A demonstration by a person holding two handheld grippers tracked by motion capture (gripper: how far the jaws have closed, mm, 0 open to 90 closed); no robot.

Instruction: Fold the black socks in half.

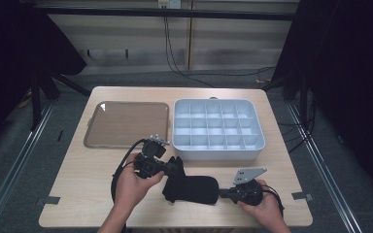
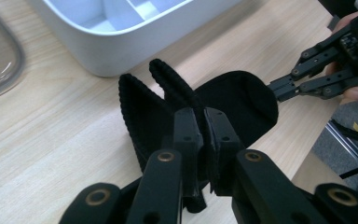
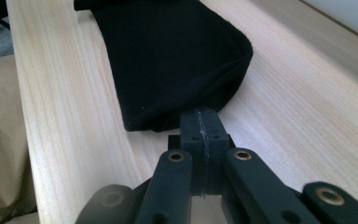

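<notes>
On the left side we hold our left gripper [image 1: 175, 167], and its jaws are pinched tight on the ribbed cuff end of a black sock [image 1: 192, 188]. In the left gripper view the sock [image 2: 235, 105] has two ribbed flaps standing up beside the jaws, so there may be two socks laid together, but we cannot tell for sure. The sock lies on the table [image 1: 77, 194] near its front edge, just in front of the white divided box [image 1: 218, 151]. A clear flat tray [image 1: 126, 124] sits toward the back left corner, well apart from the sock. The sock looks soft, floppy and very light, so we think it bends and sags if we lift it at one end. It does not look breakable or slippery, since the cloth is fuzzy. We think the best places to hold it are the two ends, as we do now. Its long side runs left to right along the front edge, with the cuff pointing left and the round toe pointing right. On the right side our right gripper [image 1: 223, 193] meets the toe end, and its jaws [image 3: 200, 135] are pressed shut right at the sock's edge; we cannot tell if any cloth is caught between them.
</notes>
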